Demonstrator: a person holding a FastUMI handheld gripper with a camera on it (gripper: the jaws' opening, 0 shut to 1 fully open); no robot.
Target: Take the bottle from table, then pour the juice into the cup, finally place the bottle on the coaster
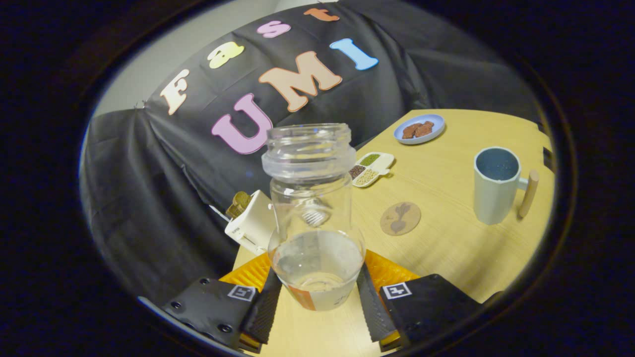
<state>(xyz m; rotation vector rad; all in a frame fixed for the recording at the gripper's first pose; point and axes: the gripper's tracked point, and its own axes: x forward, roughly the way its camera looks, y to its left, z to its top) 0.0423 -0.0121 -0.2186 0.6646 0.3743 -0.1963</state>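
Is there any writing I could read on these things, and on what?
Label on the bottle, which both fingers of the gripper press: blurred, unreadable.
White box: print too small to read.
Square tags on the gripper: patterns, not words.

staged booth | black cloth wall (149, 198) | wooden table (446, 248) with tableware

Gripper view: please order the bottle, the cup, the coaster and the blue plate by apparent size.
1. Bottle, held between the claw fingers, so nearness enlarges it.
2. Cup.
3. Coaster and blue plate look alike; not ranked.
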